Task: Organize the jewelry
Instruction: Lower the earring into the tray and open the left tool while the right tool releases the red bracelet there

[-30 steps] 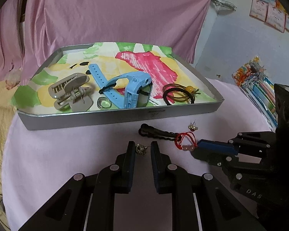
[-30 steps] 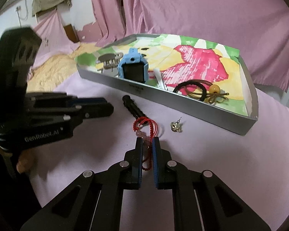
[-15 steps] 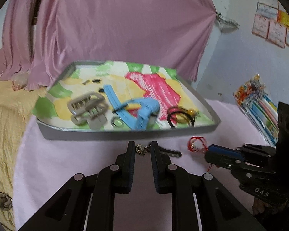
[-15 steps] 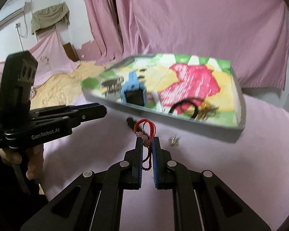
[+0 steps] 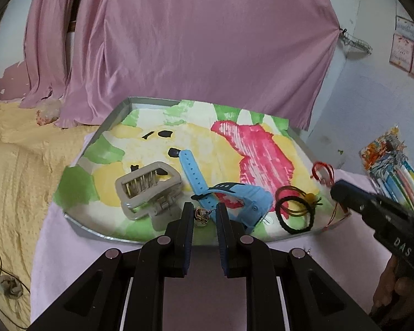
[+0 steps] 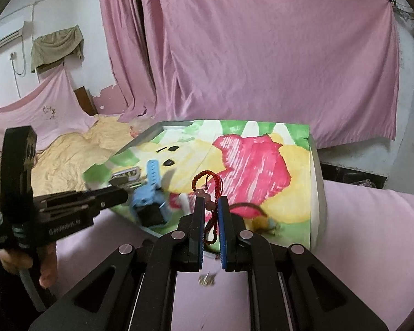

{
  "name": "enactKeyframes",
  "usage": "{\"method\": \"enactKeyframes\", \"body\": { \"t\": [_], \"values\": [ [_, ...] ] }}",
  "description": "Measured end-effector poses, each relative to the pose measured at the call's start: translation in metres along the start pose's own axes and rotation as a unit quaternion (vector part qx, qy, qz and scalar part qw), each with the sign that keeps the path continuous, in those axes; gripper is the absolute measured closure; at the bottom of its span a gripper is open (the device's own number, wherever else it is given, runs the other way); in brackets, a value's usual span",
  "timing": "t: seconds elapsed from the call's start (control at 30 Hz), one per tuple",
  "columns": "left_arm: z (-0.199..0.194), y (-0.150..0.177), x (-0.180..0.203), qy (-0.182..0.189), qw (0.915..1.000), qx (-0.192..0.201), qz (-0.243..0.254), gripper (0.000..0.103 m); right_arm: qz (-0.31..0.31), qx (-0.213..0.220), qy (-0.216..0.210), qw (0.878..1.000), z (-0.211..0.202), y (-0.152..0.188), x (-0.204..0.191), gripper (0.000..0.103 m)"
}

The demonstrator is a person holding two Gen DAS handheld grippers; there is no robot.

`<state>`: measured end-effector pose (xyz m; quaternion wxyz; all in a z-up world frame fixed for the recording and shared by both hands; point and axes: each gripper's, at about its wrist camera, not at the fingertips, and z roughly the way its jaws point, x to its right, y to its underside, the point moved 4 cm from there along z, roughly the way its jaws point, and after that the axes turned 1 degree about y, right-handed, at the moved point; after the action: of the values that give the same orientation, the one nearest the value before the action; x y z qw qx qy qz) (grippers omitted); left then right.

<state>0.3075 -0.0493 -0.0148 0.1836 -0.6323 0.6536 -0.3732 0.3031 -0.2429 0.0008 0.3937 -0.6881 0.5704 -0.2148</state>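
Left gripper: the two black, flat-sided fingers are clamped on a small metallic earring, a knotted wire-like piece with a thin post. The earring is held above the near edge of the tray, just in front of the hair claw and the watch.

Right gripper: the jaws are closed on a red bracelet of braided cord carrying pale, rounded beads. One loop of cord stands above the fingertips; a second strand hangs down between the blue-lined finger pads. In the left wrist view the bracelet shows at the right rim of the tray.

Tray: shallow, grey metal, with angled corners, lined with a sheet painted in green, yellow and pink-red patches. It rests on a smooth pink cloth.

Tray contents:
- Hair claw: beige plastic, toothed, lying on its side at the left.
- Watch: light blue, rubbery perforated strap, at the centre.
- Hair ties: thin black and brown elastic rings with a yellow bead, at the right, partly overlapping.

Outside the tray, a second small metallic earring lies on the cloth below the right gripper; it is blurred.

Background: draped pink fabric with soft vertical folds.
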Motion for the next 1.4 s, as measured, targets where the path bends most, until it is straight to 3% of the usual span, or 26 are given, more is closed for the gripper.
{"method": "enactKeyframes", "body": {
  "t": [0.43, 1.0, 1.07, 1.13, 1.17, 1.33, 1.4],
  "values": [
    [0.018, 0.002, -0.001, -0.016, 0.9994, -0.029, 0.007, 0.088, 0.012, -0.060, 0.017, 0.998, 0.055, 0.012, 0.010, 0.095],
    [0.018, 0.002, 0.001, -0.013, 0.9994, -0.031, 0.011, 0.087, 0.014, -0.094, 0.011, 0.995, 0.069, 0.022, 0.007, 0.092],
    [0.016, 0.002, 0.001, -0.005, 0.9995, -0.030, 0.007, 0.078, 0.015, -0.092, 0.010, 0.996, 0.067, 0.021, 0.007, 0.088],
    [0.012, 0.001, 0.000, 0.001, 0.9998, -0.020, 0.000, 0.050, 0.018, -0.086, 0.012, 0.996, 0.063, 0.021, 0.008, 0.082],
    [0.009, 0.000, -0.001, 0.005, 0.9999, -0.010, -0.007, 0.046, 0.020, -0.084, 0.013, 0.996, 0.061, 0.021, 0.008, 0.081],
    [0.002, 0.000, -0.002, 0.010, 0.9999, 0.002, -0.009, 0.045, 0.032, -0.053, 0.026, 0.998, 0.046, 0.018, 0.014, 0.080],
    [-0.002, 0.000, -0.002, 0.011, 0.9999, 0.010, -0.007, 0.045, 0.037, -0.037, 0.033, 0.998, 0.039, 0.017, 0.016, 0.072]
  ]
}}
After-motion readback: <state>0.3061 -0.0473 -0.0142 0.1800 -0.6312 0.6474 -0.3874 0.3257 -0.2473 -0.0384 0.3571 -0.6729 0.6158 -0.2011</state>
